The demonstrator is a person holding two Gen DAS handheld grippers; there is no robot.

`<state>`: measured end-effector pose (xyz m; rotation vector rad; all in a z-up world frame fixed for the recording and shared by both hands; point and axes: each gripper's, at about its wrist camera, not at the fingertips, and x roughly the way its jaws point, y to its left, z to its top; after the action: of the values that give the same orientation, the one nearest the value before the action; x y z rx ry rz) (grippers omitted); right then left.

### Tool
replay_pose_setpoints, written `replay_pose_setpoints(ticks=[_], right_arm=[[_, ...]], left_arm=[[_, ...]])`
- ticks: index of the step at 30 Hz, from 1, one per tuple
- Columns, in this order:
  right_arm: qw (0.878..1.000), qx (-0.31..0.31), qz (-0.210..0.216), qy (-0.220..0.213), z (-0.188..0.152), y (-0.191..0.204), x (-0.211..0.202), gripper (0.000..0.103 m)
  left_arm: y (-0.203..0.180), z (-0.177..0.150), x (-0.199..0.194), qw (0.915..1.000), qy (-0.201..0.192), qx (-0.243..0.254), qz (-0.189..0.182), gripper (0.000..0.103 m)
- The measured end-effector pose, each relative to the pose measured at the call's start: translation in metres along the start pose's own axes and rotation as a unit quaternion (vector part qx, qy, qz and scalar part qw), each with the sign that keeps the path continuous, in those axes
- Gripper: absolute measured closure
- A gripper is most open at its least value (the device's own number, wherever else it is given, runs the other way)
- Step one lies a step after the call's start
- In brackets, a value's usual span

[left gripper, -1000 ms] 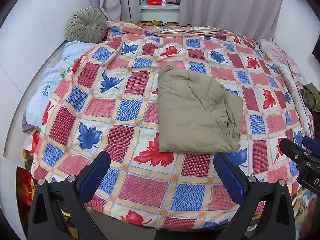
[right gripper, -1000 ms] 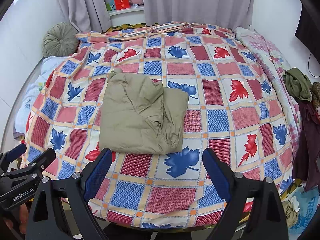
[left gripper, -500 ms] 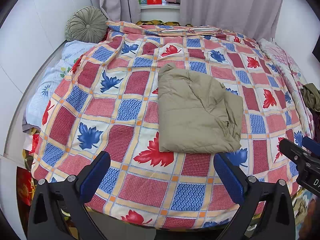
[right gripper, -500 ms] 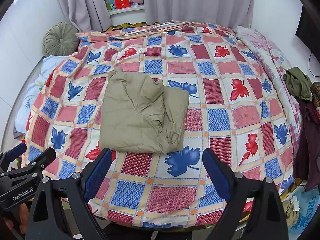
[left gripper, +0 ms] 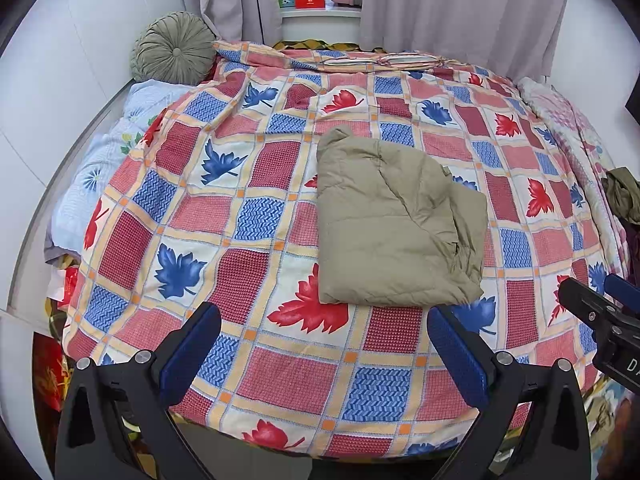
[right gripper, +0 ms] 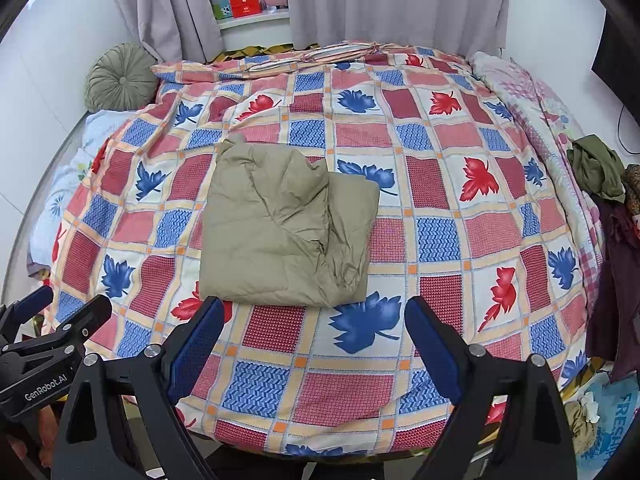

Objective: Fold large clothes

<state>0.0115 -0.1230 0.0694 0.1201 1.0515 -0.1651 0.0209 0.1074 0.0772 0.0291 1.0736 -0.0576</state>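
Observation:
A khaki padded garment (left gripper: 394,224) (right gripper: 284,224) lies folded into a rough rectangle in the middle of the bed, on a red, blue and cream leaf-pattern quilt (left gripper: 256,248) (right gripper: 440,240). My left gripper (left gripper: 324,344) hovers open near the bed's front edge, short of the garment, with nothing between its blue pads. My right gripper (right gripper: 314,340) is likewise open and holds nothing, just in front of the garment's near edge. Each gripper appears at the side of the other's view: the right gripper (left gripper: 600,320) and the left gripper (right gripper: 48,336).
A round green cushion (left gripper: 174,48) and a pale blue pillow (left gripper: 92,168) lie at the back left by the white wall. Grey curtains (right gripper: 400,0) hang behind the bed. Dark clothes (right gripper: 596,172) are piled at the right edge. Bags lie on the floor at bottom right.

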Motion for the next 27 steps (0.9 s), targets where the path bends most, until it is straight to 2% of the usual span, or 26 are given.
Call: replay_pose_setpoints(ticks=[27], right_arm=[[1.000,-0.002,0.002,0.001,0.0032,-0.0022,0.0007,0.010]], left_arm=[[-0.0006,0.0005,0.0009,1.0000,0.000,-0.001,0.001,0.000]])
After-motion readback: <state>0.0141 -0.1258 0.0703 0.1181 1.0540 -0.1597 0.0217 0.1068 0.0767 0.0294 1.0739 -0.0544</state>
